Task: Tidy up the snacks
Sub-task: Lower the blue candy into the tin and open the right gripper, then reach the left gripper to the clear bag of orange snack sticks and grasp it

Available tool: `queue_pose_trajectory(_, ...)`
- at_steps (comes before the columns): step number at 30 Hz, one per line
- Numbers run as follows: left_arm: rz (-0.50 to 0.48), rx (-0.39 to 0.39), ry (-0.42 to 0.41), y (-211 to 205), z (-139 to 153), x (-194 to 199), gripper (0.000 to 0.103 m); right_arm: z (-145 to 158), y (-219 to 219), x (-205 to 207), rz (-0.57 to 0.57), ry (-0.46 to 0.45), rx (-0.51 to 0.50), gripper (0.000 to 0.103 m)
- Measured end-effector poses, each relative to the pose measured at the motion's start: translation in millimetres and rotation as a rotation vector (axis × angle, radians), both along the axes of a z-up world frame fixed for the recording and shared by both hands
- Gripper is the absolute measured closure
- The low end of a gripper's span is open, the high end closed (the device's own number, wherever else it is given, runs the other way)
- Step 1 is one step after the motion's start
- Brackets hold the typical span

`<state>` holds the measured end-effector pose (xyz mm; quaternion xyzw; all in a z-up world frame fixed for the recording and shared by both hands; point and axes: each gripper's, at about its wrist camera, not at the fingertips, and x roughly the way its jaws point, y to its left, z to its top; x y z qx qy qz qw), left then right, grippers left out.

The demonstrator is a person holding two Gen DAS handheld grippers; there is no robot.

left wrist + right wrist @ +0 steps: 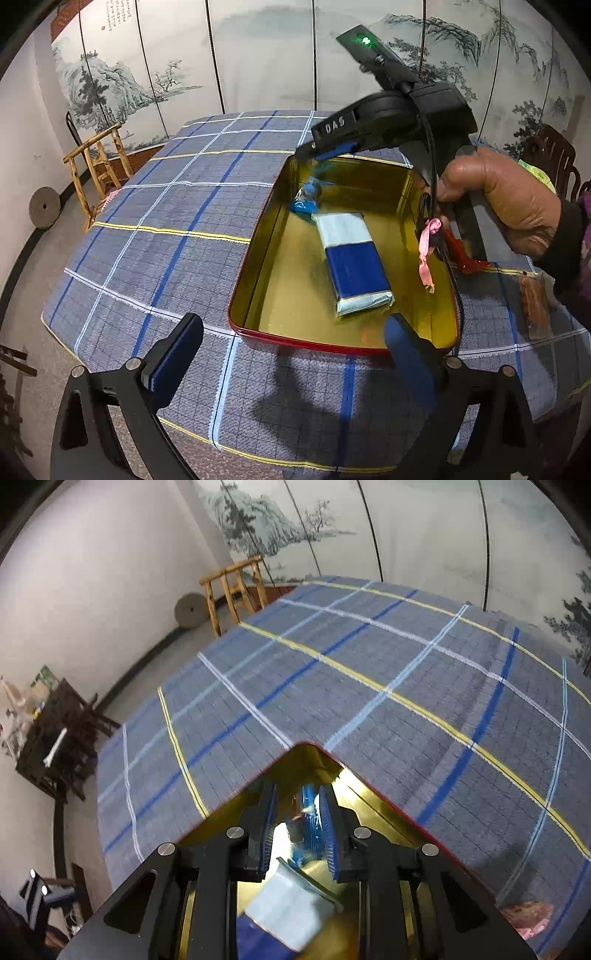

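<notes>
A red tin (pixel 306 345) with a gold inside lies open on the checked cloth. In it lies a blue-and-white packet (pixel 354 262), seen from above in the right wrist view as well (pixel 288 912). My right gripper (pixel 314 153), held by a hand, hangs over the tin's far corner (pixel 303 760). It (pixel 297 812) is shut on a small blue wrapped candy (pixel 309 812), which dangles just above the tin floor (pixel 306 199). The left gripper (pixel 291 350) stands wide open at the tin's near rim, nothing between its fingers.
A brown snack packet (pixel 535 306) and a red wrapper (pixel 465 258) lie on the cloth right of the tin; a pink packet (pixel 528 919) shows there too. A pink ribbon (pixel 426 251) hangs from the right gripper's handle. A wooden chair (pixel 99 166) stands beyond the table's left edge.
</notes>
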<state>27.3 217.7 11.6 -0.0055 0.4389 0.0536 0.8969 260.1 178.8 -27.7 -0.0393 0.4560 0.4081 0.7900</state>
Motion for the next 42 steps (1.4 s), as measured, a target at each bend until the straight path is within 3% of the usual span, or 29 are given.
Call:
queue_pose_trajectory(8, -0.01, 0.036, -0.03, -9, 8, -9, 0.002, 40, -36, -25, -0.027, -0.051, 0.151, 0.078)
queue_pose_trajectory(13, -0.068, 0.056, -0.042, -27, 14, -15, 0.002, 71, -110, -81, -0.081, -0.139, 0.23, 0.073)
queue_pose_trajectory(16, -0.135, 0.041, -0.056, -42, 19, -20, 0.002, 76, -175, -127, -0.171, -0.248, 0.19, 0.058)
queue_pose_trajectory(18, -0.174, 0.027, -0.061, -52, 23, -22, 0.002, 72, -223, -157, -0.265, -0.307, 0.127, 0.051)
queue_pose_trajectory(21, -0.262, -0.017, -0.057, -75, 26, -21, 0.002, 59, -293, -192, -0.417, -0.336, 0.037, 0.051)
queue_pose_trajectory(26, -0.387, -0.153, 0.006, -121, 17, -8, 0.002, 23, -383, -228, -0.612, -0.305, -0.119, 0.051)
queue_pose_trajectory(31, -0.543, -0.202, 0.101, -184, -4, 16, 0.002, -2, -435, -247, -0.7, -0.264, -0.096, 0.051)
queue_pose_trajectory(36, -0.629, -0.223, 0.152, -223, -17, 40, 0.002, -16, -462, -248, -0.718, -0.249, -0.045, 0.05)
queue_pose_trajectory(42, -0.703, -0.146, 0.264, -260, -46, 63, 0.005, -35, -465, -240, -0.709, -0.218, -0.003, 0.047)
